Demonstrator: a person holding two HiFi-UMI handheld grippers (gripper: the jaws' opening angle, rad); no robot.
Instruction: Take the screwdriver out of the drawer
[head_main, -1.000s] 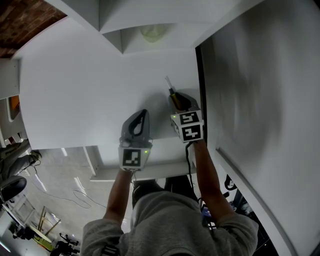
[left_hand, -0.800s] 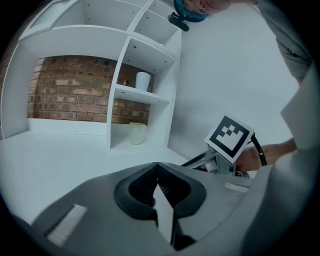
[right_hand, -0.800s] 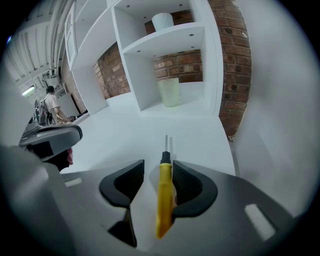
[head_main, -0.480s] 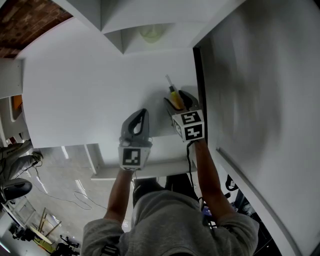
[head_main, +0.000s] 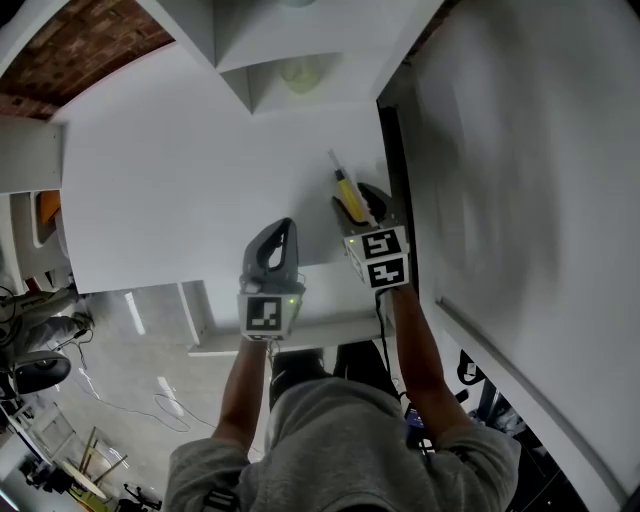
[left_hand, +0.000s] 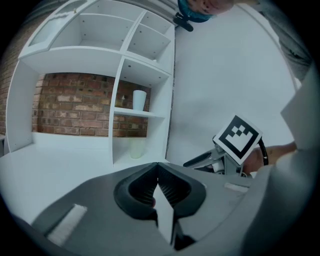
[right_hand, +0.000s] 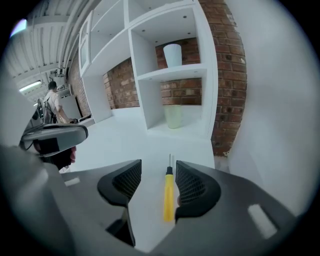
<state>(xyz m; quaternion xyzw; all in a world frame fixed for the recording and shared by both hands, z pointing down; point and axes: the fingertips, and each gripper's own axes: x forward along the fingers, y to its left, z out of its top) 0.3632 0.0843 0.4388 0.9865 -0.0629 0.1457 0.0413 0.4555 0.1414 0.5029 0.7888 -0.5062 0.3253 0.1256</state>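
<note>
The yellow-handled screwdriver (head_main: 346, 190) lies flat on the white tabletop (head_main: 180, 180), its metal tip pointing away from me. My right gripper (head_main: 358, 205) hovers just above its handle end. In the right gripper view the screwdriver (right_hand: 169, 197) shows between the jaws of the right gripper (right_hand: 156, 172), close to the right-hand pad, with neither pad pressing on it. These jaws have just been closing a little after opening wide and stand open. My left gripper (head_main: 280, 232) hangs to the left, its jaws shut on nothing in the left gripper view (left_hand: 158, 172).
A white shelf unit stands at the table's far end with a pale green cup (right_hand: 173, 116) in a low bay and a white cup (right_hand: 172, 54) above it. A large white panel (head_main: 500, 150) runs along the right, with a dark gap (head_main: 393, 170) beside the table edge.
The right jaws opened off the screwdriver, which now lies on the tabletop. Both grippers rose a little; the right one drew back toward me.
</note>
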